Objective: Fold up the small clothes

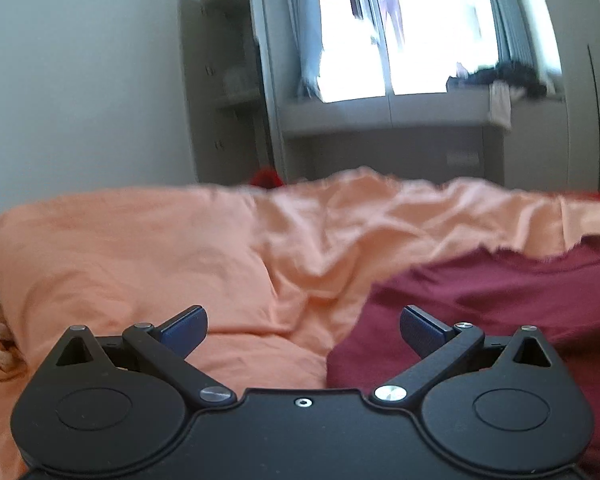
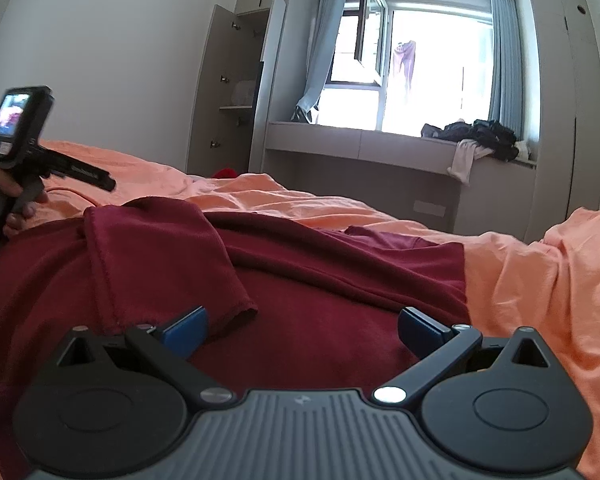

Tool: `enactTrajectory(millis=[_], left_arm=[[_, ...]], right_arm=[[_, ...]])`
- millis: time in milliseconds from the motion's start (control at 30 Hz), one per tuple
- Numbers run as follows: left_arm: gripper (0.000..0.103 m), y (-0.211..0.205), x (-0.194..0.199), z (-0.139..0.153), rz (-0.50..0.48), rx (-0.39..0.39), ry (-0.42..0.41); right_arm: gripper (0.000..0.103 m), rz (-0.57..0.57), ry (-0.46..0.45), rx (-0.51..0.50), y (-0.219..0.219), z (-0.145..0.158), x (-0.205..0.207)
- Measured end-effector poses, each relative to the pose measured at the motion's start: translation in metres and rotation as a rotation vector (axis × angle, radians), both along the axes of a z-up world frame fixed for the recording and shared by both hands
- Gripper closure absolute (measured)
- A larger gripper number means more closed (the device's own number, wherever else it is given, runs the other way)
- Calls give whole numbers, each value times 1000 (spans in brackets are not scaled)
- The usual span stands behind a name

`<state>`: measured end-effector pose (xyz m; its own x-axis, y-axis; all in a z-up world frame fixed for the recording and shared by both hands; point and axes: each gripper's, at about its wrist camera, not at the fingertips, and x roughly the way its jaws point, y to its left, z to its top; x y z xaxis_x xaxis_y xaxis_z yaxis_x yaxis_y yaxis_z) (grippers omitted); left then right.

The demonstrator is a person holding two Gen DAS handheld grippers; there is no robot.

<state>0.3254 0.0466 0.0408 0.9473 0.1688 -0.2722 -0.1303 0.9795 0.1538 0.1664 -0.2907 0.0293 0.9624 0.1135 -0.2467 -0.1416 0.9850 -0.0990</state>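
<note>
A dark red soft-knit garment (image 2: 300, 280) lies spread on a bed covered with a rumpled peach-orange sheet (image 1: 148, 256), one sleeve (image 2: 160, 256) folded across its body. The right gripper (image 2: 302, 330) hovers low over the garment with its blue-padded fingers (image 2: 186, 330) wide apart, holding nothing. The left gripper (image 1: 302, 330) sits at the garment's edge, over both sheet and red cloth, its fingers (image 1: 420, 330) likewise spread and empty. In the right wrist view, a hand (image 2: 8, 200) grips the left gripper's handle at the far left.
</note>
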Motion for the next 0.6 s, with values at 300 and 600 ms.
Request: enactTrajectory(millis=[300, 600], left_arm=[[1, -33, -117, -10, -126, -1, -199], [0, -65, -205, -42, -306, 47, -185]], right_arm=[[0, -4, -22, -31, -1, -3, -48], [0, 16, 52, 23, 2, -6, -89]])
